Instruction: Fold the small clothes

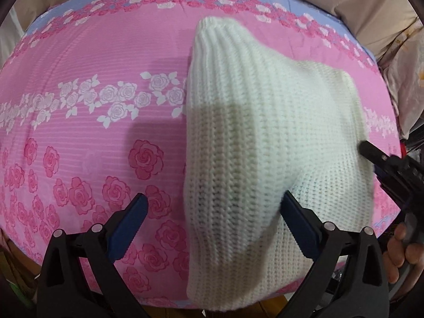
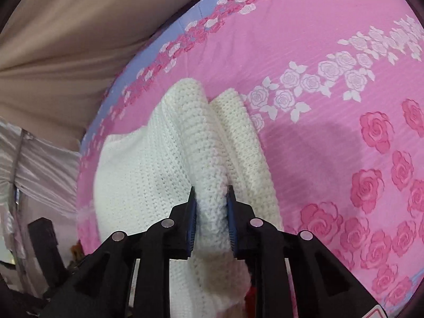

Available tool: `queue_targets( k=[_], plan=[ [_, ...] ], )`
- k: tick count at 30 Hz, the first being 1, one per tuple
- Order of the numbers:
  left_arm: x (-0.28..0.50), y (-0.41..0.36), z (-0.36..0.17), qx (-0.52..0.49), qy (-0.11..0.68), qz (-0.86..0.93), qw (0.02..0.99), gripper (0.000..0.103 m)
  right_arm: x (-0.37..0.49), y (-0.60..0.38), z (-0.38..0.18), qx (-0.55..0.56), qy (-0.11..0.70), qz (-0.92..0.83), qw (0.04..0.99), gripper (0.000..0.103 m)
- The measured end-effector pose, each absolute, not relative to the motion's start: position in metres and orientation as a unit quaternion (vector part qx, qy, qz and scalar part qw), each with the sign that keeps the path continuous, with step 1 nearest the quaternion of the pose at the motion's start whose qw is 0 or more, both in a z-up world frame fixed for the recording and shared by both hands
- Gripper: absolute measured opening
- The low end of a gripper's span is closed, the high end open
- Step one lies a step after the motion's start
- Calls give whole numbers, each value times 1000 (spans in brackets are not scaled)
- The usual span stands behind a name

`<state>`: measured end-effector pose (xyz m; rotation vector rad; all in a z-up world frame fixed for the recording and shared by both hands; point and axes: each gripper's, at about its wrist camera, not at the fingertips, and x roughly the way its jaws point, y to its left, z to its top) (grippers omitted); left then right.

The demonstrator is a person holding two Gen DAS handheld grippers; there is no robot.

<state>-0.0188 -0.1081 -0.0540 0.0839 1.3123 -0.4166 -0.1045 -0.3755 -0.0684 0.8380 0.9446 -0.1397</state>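
A cream-white knitted garment (image 1: pixel 265 143) lies partly folded on the pink rose-print sheet (image 1: pixel 92 137). My left gripper (image 1: pixel 214 206) is open, hovering over the garment's near left edge, holding nothing. My right gripper (image 2: pixel 211 196) is shut on a bunched ridge of the knitted garment (image 2: pixel 169 159). The right gripper also shows in the left wrist view (image 1: pixel 368 151) at the garment's right edge, with the person's hand behind it.
The sheet (image 2: pixel 331 145) covers a padded surface with a blue border (image 2: pixel 190 13). Beige fabric (image 2: pixel 66 39) hangs beyond the far edge. Plastic-wrapped items (image 1: pixel 408 74) stand at the right. The surface's near edge (image 1: pixel 164 302) lies just below my left gripper.
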Motion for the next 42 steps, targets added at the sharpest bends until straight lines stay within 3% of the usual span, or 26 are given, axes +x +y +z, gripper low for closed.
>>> queue_targets(
  k=[3, 4, 5, 10, 12, 13, 14, 17, 21, 24, 26, 29, 32, 36, 39, 42],
  plan=[
    [-27, -100, -34, 26, 587, -196, 785, 96, -136, -365, -37, 358, 434, -83, 822, 35],
    [-30, -98, -29, 24, 584, -198, 787, 96, -146, -360, -34, 350, 442, -79, 822, 48],
    [-35, -95, -26, 26, 583, -203, 786, 96, -156, -354, -34, 345, 451, -74, 820, 53],
    [-49, -93, -53, 109, 621, -190, 753, 95, -192, -315, -69, 347, 507, -34, 789, 53],
    [-43, -83, -71, 105, 650, -164, 734, 96, -193, -306, -85, 367, 510, -28, 778, 40],
    [-40, -80, -73, 94, 657, -156, 731, 95, -192, -305, -88, 374, 508, -26, 776, 15],
    [-36, -77, -74, 86, 658, -148, 733, 95, -191, -305, -86, 377, 503, -25, 777, 13],
    [-37, -81, -80, 118, 649, -142, 738, 96, -199, -308, -66, 367, 475, -33, 799, 10],
    [-35, -90, -94, 132, 645, -140, 739, 98, -206, -313, -112, 368, 529, -62, 762, 9],
    [-37, -93, -71, 140, 612, -161, 762, 96, -209, -316, -103, 378, 520, -61, 763, 11],
    [-38, -91, -36, 111, 575, -196, 786, 95, -212, -319, -88, 378, 514, -63, 767, 21],
    [-26, -95, 8, 70, 530, -216, 817, 96, -211, -329, -56, 389, 482, -69, 782, 22],
    [1, -112, 17, 66, 520, -200, 828, 96, -189, -333, -24, 366, 449, -58, 813, 22],
    [28, -144, -1, 94, 515, -171, 835, 96, -115, -323, 3, 293, 428, -44, 854, 19],
    [47, -156, -34, 126, 541, -146, 819, 97, -71, -329, -14, 274, 443, -42, 853, 17],
    [49, -153, -55, 122, 548, -144, 815, 98, -39, -340, -64, 257, 503, -69, 823, 2]
  ],
)
